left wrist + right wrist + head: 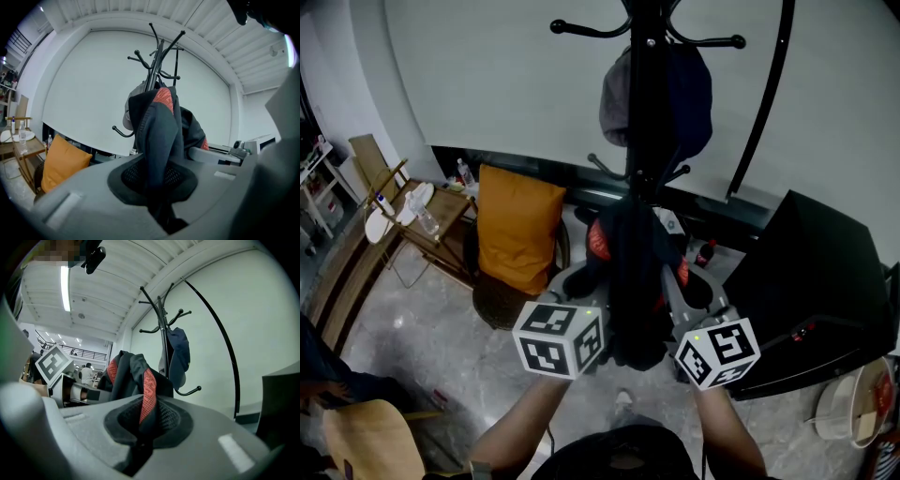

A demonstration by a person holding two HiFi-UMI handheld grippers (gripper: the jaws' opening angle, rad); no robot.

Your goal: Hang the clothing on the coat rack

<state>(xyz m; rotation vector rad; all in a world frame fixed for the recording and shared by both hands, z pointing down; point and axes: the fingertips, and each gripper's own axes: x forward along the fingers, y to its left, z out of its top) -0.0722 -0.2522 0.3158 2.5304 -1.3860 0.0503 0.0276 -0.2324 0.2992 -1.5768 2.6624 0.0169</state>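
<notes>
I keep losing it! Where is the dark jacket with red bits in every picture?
Head view: dark jacket in the middle, before the pole.
Left gripper view: jacket in the middle, between the jaws.
Right gripper view: jacket left of middle, between the jaws.
Shared landmark: the black coat rack.

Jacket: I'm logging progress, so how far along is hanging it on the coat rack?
Done: picked up; the left tongs and right tongs both clamp the jacket. In hand: it is held up before the coat rack, on no hook yet. Left: hooking it on and letting go.
</notes>
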